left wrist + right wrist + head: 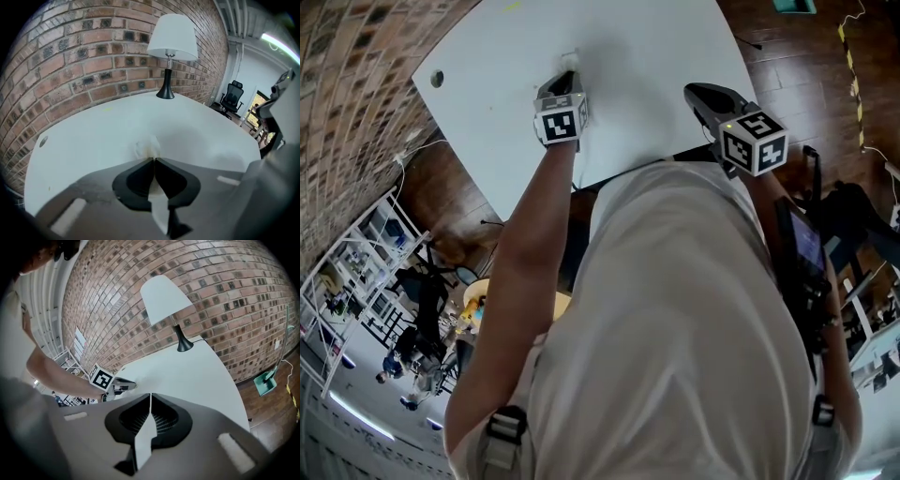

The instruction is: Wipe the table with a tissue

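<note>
Left gripper view: crumpled white tissue [148, 148] sits pinched at the tips of the left gripper [153, 160], jaws closed on it. Tissue rests on the white table [84, 140], approx mid-table. Right gripper [150, 395] is off to its right, over the table's near edge, jaws closed w/ nothing between them. Lamp [171, 44] w/ white shade stands at the table's far side, by a brick wall [70, 56]. Office chair [233, 95] in bkgd.
</note>
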Motion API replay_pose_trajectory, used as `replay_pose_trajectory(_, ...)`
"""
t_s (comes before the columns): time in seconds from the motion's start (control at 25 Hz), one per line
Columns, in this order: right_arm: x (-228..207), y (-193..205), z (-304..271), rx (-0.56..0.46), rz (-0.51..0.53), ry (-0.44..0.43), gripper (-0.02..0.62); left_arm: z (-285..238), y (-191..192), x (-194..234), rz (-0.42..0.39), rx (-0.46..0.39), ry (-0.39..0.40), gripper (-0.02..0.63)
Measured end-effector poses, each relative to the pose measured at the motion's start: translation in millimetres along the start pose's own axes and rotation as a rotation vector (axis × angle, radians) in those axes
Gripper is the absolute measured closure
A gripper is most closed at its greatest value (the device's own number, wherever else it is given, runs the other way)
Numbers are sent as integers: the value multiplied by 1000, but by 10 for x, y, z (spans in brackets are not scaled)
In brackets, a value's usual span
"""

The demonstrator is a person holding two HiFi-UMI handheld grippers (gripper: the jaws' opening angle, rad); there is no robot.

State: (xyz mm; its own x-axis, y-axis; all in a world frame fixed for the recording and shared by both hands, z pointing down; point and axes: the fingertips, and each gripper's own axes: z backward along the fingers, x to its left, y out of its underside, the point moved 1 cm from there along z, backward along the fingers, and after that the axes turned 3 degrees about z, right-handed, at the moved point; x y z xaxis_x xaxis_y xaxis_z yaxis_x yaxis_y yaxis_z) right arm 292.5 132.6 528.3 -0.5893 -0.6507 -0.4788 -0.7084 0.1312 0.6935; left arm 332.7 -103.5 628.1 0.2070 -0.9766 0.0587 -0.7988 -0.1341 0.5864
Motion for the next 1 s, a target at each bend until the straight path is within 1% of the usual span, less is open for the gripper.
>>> replay_pose_trajectory(0.04,-15,5,11,-1,-2,1,580,-11,-6,-51,-1,2,5,588)
replay_pose_trajectory(0.12,5,-13,-16,-2,-3,-3,579,-6,-17,-81,28,2,14,588)
replay_pose_trajectory(0.28,20,-51,-34,-3,-3,-10,579,4,7,-336,51,16,75,588)
replay_pose_trajectory(0.32,8,-57,-24,-3,-2,-13,580,11,13,-408,68,20,78,588)
replay_pose_trajectory(0.44,-35,-88,-6,0,18,-21,580,22,-16,-529,155,31,66,588)
replay_pose_trajectory(0.48,-50,-99,-5,3,30,-22,580,20,-40,-583,182,36,79,588)
replay_pose_trajectory(0.6,-78,-146,-17,1,50,-31,580,-15,-47,-821,271,54,177,588)
replay_pose_trajectory(0.68,-108,-206,-20,-9,54,-38,580,-54,-31,-999,320,46,258,584)
replay_pose_trajectory(0.76,-159,-269,-8,-15,60,-45,580,25,-75,-1216,334,33,340,583)
replay_pose_trajectory(0.84,-215,-326,-9,-16,71,-57,580,144,-127,-1441,341,3,439,581)
replay_pose_trajectory(0.88,-237,-356,-22,-15,78,-65,580,208,-151,-1515,347,-16,477,581)
replay_pose_trajectory(0.92,-248,-387,-44,-14,85,-77,580,275,-173,-1554,360,-37,501,581)
replay_pose_trajectory(1.0,-241,-431,-98,-9,101,-106,580,400,-187,-1546,399,-79,508,581)
